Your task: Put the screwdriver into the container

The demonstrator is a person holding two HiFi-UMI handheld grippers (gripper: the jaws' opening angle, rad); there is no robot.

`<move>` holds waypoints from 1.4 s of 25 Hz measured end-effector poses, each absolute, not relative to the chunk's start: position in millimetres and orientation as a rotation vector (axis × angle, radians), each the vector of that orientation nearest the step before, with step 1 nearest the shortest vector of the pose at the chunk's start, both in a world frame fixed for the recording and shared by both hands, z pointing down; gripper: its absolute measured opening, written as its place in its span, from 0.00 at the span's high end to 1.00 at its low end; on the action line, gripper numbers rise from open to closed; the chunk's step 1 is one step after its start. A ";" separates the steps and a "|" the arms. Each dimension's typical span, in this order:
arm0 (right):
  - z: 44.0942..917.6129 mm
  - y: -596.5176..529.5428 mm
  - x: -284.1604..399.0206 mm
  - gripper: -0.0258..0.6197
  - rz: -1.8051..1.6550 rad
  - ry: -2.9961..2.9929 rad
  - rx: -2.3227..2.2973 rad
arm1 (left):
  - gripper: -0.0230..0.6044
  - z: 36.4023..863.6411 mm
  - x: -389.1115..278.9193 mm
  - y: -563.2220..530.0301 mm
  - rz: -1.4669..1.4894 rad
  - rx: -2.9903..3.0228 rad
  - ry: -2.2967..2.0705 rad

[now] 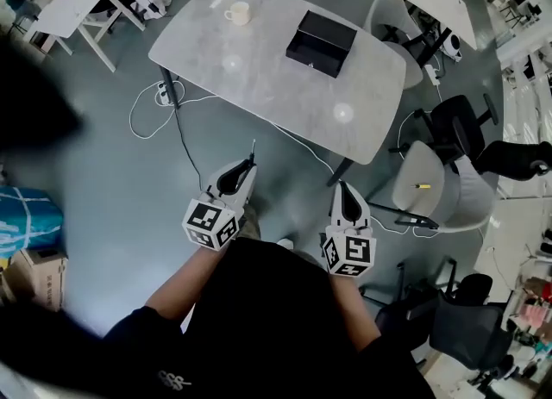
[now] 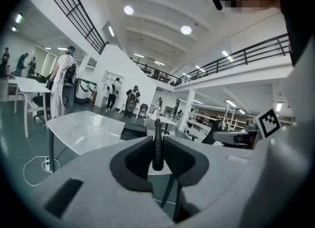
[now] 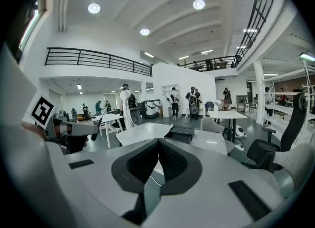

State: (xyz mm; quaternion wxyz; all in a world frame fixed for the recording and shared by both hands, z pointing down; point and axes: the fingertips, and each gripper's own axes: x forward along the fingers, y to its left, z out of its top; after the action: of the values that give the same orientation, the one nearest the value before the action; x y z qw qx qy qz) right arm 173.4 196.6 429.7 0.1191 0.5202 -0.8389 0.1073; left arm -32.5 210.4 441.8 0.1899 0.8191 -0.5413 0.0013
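Observation:
My left gripper (image 1: pixel 250 167) is shut on a screwdriver (image 1: pixel 253 152); its black handle (image 2: pixel 157 152) is pinched upright between the pads and the thin shaft sticks out ahead towards the table. In the left gripper view the jaws (image 2: pixel 158 139) close on both sides of the handle. The black open container (image 1: pixel 321 42) sits on the grey table (image 1: pixel 259 87), well beyond both grippers, and shows again as a container (image 2: pixel 134 131) and a container (image 3: pixel 181 133). My right gripper (image 1: pixel 341 187) is shut with nothing in it (image 3: pixel 158 141). Both hover over the floor, short of the table's near edge.
A white cup (image 1: pixel 239 14) stands on the far left of the table. Cables and a power strip (image 1: pixel 164 91) lie on the floor by the table leg. Grey and black chairs (image 1: pixel 427 183) crowd the right. A white folding table (image 1: pixel 73 5) and cardboard box (image 1: pixel 34 278) are left.

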 end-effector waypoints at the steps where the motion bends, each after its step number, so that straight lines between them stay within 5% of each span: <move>1: 429.8 186.3 163.4 0.94 0.310 -2.447 1.521 | 0.85 442.6 -40.6 199.7 0.006 2.310 -1.512; 15: 434.4 105.6 13.0 0.94 0.319 -2.369 1.568 | 0.85 452.0 -152.9 95.4 0.051 2.450 -1.268; 35: 445.8 -57.3 -8.1 0.94 0.392 -2.435 1.540 | 0.85 483.8 -148.8 -57.4 0.156 2.398 -1.265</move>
State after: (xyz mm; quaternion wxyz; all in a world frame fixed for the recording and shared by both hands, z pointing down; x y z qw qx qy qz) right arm -8.1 -57.3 445.8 0.1164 0.5261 -0.8317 0.1340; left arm -148.8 -57.4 483.8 0.2112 0.8631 -0.4553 0.0562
